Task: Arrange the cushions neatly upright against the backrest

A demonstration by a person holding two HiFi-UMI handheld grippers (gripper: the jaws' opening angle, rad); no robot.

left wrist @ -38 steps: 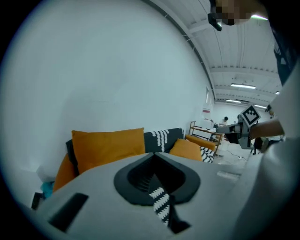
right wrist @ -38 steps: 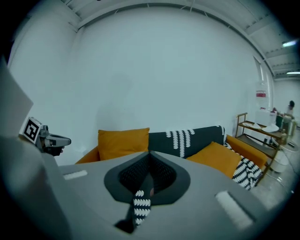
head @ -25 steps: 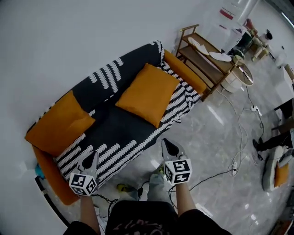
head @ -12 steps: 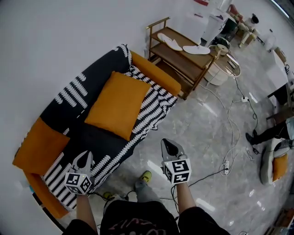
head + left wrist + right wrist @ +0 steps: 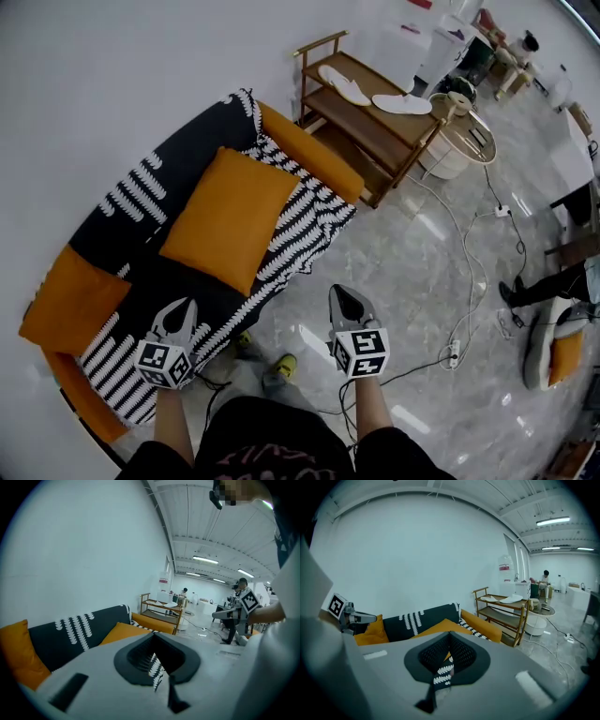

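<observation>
A sofa [image 5: 112, 202] under a black throw with white leaf print holds two orange cushions. The large cushion [image 5: 230, 216] lies slanted on the middle of the seat, its corner over the front edge; it also shows in the gripper views [image 5: 123, 632] [image 5: 437, 627]. The second cushion [image 5: 70, 300] leans at the sofa's left end [image 5: 16, 656]. My left gripper [image 5: 178, 311] is shut and empty, above the seat's front edge, short of both cushions. My right gripper [image 5: 339, 293] is shut and empty over the floor, right of the sofa.
A wooden two-shelf rack [image 5: 375, 112] stands at the sofa's right end, with a round side table [image 5: 459, 131] beyond it. Cables [image 5: 469, 281] trail across the glossy floor. My shoes [image 5: 279, 367] are by the sofa front. Another person [image 5: 544, 291] is at the right edge.
In the head view the sofa has slid left and closer. Both grippers stay shut, and the left one now overlaps the seat's front edge.
</observation>
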